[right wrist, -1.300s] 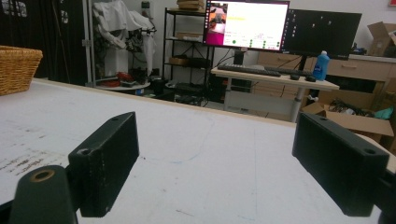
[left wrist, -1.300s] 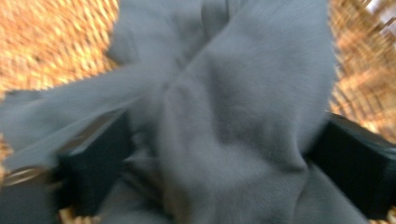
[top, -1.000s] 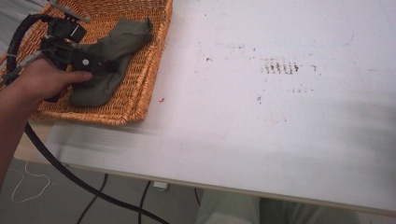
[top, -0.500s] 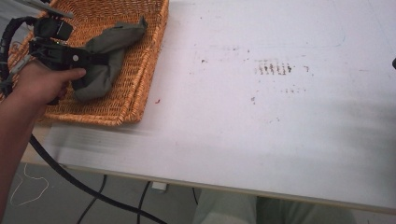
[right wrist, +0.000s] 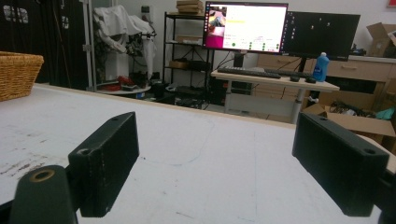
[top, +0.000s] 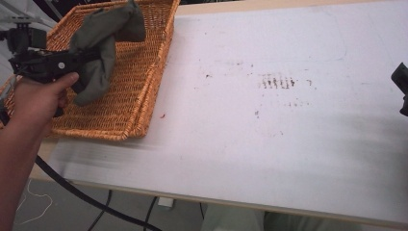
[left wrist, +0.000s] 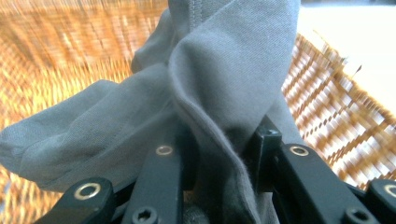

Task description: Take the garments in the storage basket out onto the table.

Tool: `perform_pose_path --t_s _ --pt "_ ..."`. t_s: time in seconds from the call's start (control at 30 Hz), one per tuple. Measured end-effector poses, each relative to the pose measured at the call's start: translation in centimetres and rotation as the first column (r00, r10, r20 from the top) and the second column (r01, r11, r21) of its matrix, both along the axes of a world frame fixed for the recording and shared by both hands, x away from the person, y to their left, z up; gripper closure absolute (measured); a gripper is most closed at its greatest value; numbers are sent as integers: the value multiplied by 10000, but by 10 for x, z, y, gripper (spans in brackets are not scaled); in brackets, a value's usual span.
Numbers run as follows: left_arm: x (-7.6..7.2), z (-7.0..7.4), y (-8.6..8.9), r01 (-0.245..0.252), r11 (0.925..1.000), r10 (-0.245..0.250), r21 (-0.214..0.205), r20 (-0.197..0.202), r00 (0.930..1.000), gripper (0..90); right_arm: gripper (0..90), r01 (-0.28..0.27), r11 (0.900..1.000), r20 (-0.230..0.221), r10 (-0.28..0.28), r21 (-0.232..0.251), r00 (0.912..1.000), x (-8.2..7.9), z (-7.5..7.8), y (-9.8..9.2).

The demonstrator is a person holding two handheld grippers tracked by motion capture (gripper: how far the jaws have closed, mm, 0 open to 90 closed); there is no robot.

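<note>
1. L gripper (top: 89,57) is clamped on a bunched fold of the grey cloth (top: 103,43). In the left gripper view, fabric (left wrist: 219,88) is pinched between the two black jaws, which have just been closing on it. So: narrow, holding cloth.
2. Where the cloth is: above the wicker basket (top: 139,82) at the table's far-left corner, partly lifted. One lobe stands up near the basket's far rim; the other hangs down from the jaws toward the basket floor. Can't tell if the low end touches the weave.
3. Key relation: the cloth's long axis runs roughly far-to-near along the basket, draped over the jaws at about its middle, w/ the gripper coming in from the left side. Both ends droop, so it hangs as a fold, not spread.
4. Open white table (top: 288,144) lies to the right of the basket. The basket's right wall stands between cloth and table, so my read is the hanging end must clear that rim before any move rightward.
5. R gripper (top: 401,89) is at the far right edge of the high view, well apart from cloth and basket. Its own view shows the jaws (right wrist: 215,163) spread wide, nothing between them, just bare table and the basket (right wrist: 18,70) far off at left.
6. Nearer hand: L by a long way. R would need to cross the whole table to help, likely for taking a loose end once the cloth is out.
</note>
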State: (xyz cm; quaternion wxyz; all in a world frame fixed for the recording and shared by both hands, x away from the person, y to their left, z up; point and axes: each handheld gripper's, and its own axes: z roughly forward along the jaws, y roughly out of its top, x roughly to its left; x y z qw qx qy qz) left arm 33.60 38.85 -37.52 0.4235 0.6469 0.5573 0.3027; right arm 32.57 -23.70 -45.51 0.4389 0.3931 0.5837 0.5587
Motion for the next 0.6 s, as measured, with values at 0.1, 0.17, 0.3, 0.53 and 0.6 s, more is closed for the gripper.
perform_pose_path --t_s 0.1,0.17,0.3,0.53,0.6 --pt "-9 5 1 82 9991 -38 -410 1058 9944 707 146 -5 10000 -4 5 -1 10000 0 0 0" --pt "-13 7 2 186 9977 -88 -652 1476 9890 707 146 -9 10000 -11 9 -10 10000 0 0 0" --pt "-22 13 0 317 9963 -148 -798 2043 9788 707 146 -8 10000 -18 8 2 10000 0 0 0" --pt "-36 17 -5 1044 9904 -741 -901 2907 9539 706 146 -10 10000 -7 10 14 10000 0 0 0" --pt "-40 20 -9 1326 9863 -959 -981 3131 9449 707 146 -17 10000 -3 17 6 10000 0 0 0"
